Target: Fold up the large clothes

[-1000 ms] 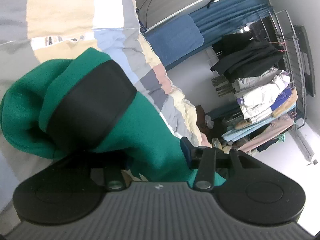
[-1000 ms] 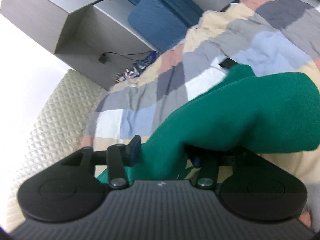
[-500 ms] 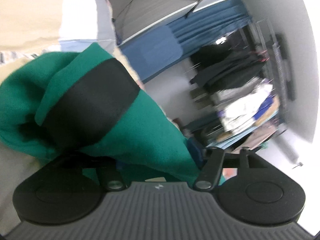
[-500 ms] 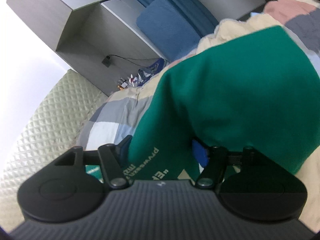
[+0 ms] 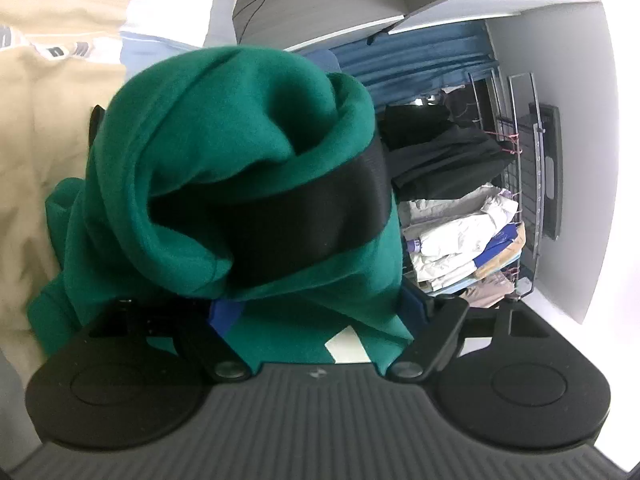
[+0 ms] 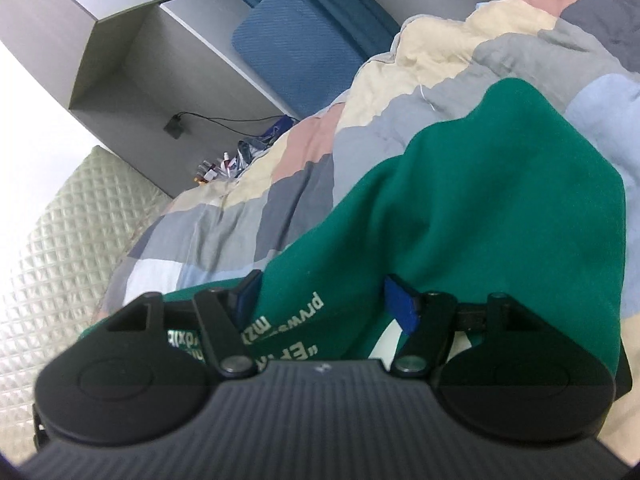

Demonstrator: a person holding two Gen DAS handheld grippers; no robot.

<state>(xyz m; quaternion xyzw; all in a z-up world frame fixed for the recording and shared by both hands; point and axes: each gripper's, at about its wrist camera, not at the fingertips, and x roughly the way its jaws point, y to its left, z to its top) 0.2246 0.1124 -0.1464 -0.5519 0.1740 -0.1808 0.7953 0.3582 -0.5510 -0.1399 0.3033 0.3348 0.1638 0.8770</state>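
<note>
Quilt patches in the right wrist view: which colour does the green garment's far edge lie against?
The light blue patch, right of the garment; grey, cream and pink patches lie farther off.

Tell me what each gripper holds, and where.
Nothing firmly: left gripper and right gripper jaws have just been opening; green sweatshirt folds lie loose between them.

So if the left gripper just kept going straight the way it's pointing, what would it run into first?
The green sweatshirt. It is bunched directly ahead of the left gripper, with fabric lying between the jaws, which have just been opening. The black band on it looks nearest, though depth is hard to judge.
</note>
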